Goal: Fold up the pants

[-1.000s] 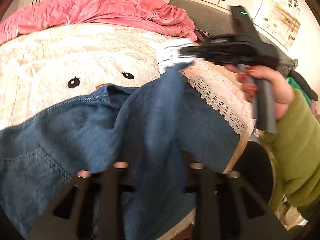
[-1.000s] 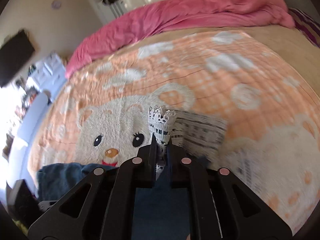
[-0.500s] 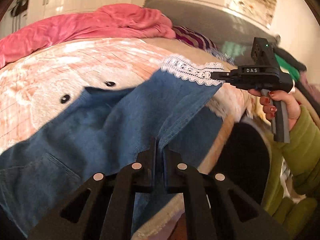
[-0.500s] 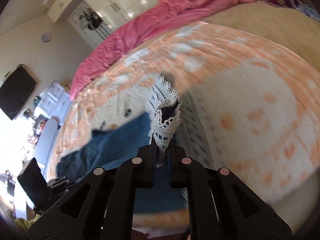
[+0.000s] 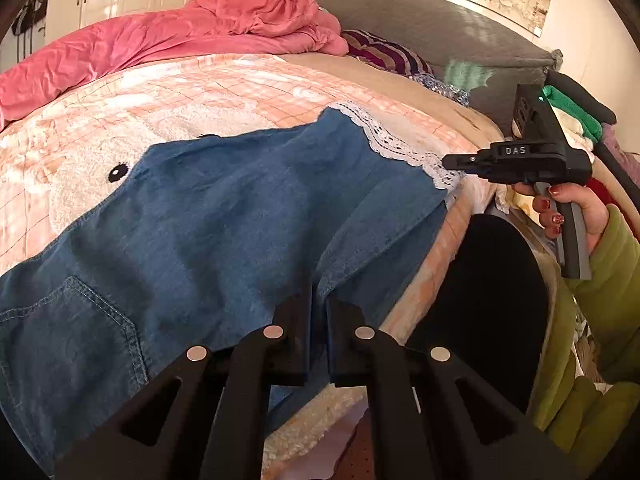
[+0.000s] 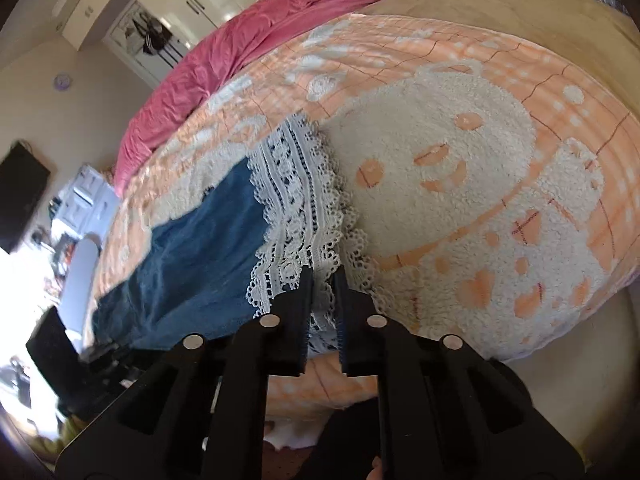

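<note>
Blue denim pants [image 5: 224, 216] with a white lace hem [image 5: 396, 148] lie spread over the bed's orange bear blanket [image 5: 200, 92]. My left gripper [image 5: 319, 300] is shut on the near edge of a pant leg at the bed's front edge. My right gripper [image 6: 323, 280] is shut on the lace hem [image 6: 300, 200]; it shows in the left wrist view [image 5: 448, 162] at the right, held by a hand in a green sleeve. The denim [image 6: 192, 256] stretches left from the hem. A back pocket [image 5: 80, 328] shows at lower left.
A crumpled pink duvet [image 5: 168, 48] lies along the far side of the bed. A striped pillow [image 5: 384, 54] and grey headboard [image 5: 420, 24] are at the far right. A dark round seat [image 5: 488, 300] stands by the bed edge. Piled clothes [image 5: 576, 116] sit at the right.
The lifted pant leg has been carried over and laid flat across the other leg. The right gripper has swung the lace hem down onto the blanket near the bed's right edge.
</note>
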The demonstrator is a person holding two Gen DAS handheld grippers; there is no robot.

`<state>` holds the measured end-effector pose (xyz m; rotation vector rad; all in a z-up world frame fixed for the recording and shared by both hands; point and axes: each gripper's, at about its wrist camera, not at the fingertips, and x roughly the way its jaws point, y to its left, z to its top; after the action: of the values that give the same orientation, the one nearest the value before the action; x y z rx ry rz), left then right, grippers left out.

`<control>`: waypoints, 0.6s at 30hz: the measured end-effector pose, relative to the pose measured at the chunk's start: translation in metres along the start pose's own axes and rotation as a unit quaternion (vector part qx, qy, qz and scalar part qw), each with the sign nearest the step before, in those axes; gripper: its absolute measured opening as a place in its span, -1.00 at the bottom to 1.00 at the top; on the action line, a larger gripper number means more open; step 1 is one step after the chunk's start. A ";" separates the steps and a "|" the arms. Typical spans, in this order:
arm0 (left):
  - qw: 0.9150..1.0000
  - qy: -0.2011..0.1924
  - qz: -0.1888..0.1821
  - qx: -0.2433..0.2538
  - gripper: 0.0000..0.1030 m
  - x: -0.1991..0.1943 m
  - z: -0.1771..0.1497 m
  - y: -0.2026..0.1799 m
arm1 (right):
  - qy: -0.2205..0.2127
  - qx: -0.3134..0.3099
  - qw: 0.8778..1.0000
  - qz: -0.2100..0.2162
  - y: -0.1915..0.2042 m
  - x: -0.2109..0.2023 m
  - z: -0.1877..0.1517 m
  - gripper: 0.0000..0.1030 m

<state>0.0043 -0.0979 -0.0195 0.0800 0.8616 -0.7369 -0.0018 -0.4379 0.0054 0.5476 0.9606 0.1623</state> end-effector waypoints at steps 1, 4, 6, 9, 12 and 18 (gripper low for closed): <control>1.000 0.003 -0.002 0.006 -0.90 0.001 0.000 -0.001 | -0.002 -0.010 1.000 -0.008 0.001 -0.001 -0.002 -0.91; 1.000 0.012 -0.003 0.020 -0.87 0.005 -0.004 -0.006 | -0.012 -0.024 0.999 -0.031 -0.001 -0.005 -0.004 -0.91; 1.000 0.019 -0.001 0.023 -0.85 0.010 -0.006 -0.008 | -0.012 -0.037 0.998 -0.050 0.000 -0.001 -0.005 -0.91; 0.999 0.033 0.003 0.027 -0.81 0.018 -0.009 -0.010 | -0.004 -0.054 0.996 -0.069 -0.001 0.007 -0.007 -0.89; 0.999 0.040 -0.018 0.015 -0.43 0.019 -0.011 -0.006 | -0.005 -0.052 0.995 -0.081 -0.002 0.004 -0.007 -0.60; 0.999 0.041 -0.020 0.018 -0.07 0.011 -0.013 -0.011 | -0.045 -0.083 0.991 -0.090 0.017 -0.023 -0.005 -0.49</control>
<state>-0.0058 -0.1077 -0.0337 0.1266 0.9303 -0.7908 -0.0174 -0.4296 0.0285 0.3098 0.8952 0.0542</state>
